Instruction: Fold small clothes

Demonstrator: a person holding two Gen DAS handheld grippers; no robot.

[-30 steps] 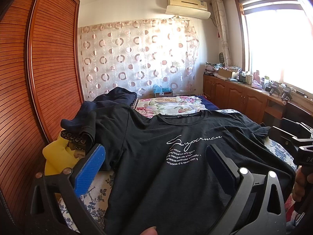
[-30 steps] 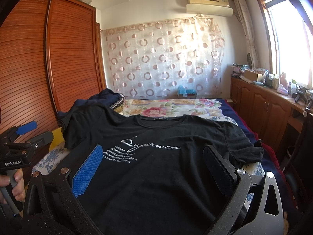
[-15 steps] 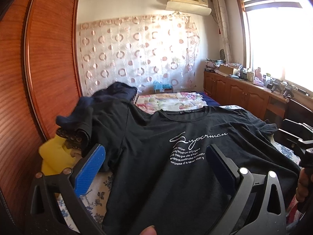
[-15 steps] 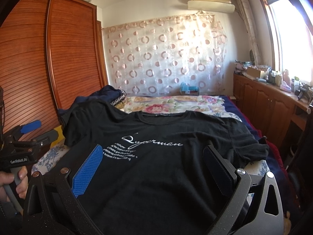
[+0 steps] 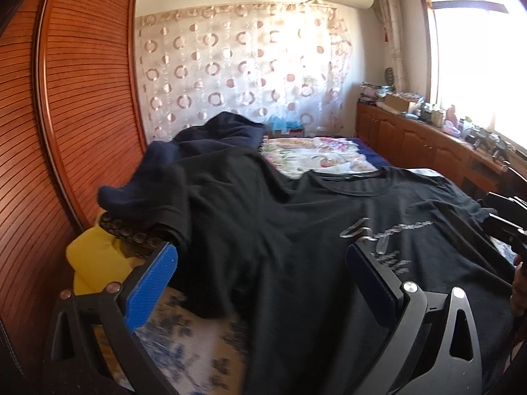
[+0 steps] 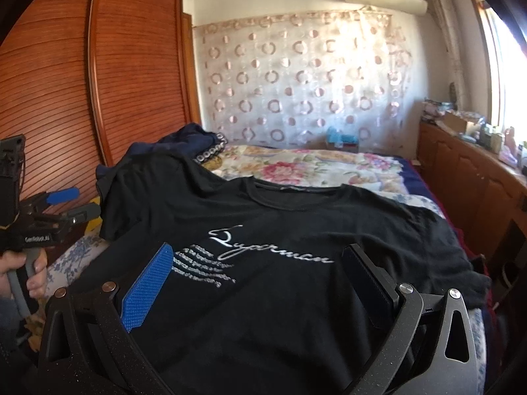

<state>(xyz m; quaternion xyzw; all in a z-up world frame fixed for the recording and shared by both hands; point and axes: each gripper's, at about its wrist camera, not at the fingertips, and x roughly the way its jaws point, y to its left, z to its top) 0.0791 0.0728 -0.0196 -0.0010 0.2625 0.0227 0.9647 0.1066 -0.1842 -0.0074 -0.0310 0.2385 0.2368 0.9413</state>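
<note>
A black T-shirt point(image 6: 280, 230) with white script print lies spread face up on the bed, collar at the far end; it also shows in the left wrist view point(image 5: 280, 237). My left gripper point(image 5: 260, 273) is open and empty above the shirt's left side, near its left sleeve point(image 5: 178, 204). My right gripper point(image 6: 257, 276) is open and empty above the shirt's lower middle, over the print. The left gripper also shows at the left edge of the right wrist view point(image 6: 62, 210), held in a hand.
A dark navy garment pile point(image 5: 214, 131) lies behind the shirt's left sleeve, with a yellow item point(image 5: 92, 260) beside it. A floral bedcover point(image 6: 296, 168) lies beyond the collar. A wooden wardrobe point(image 6: 98, 98) stands left, wooden cabinets point(image 6: 467, 177) right.
The left gripper has swung left, toward the shirt's left sleeve and the bed's left edge. The right gripper has moved slightly closer to the shirt. Both stay open.
</note>
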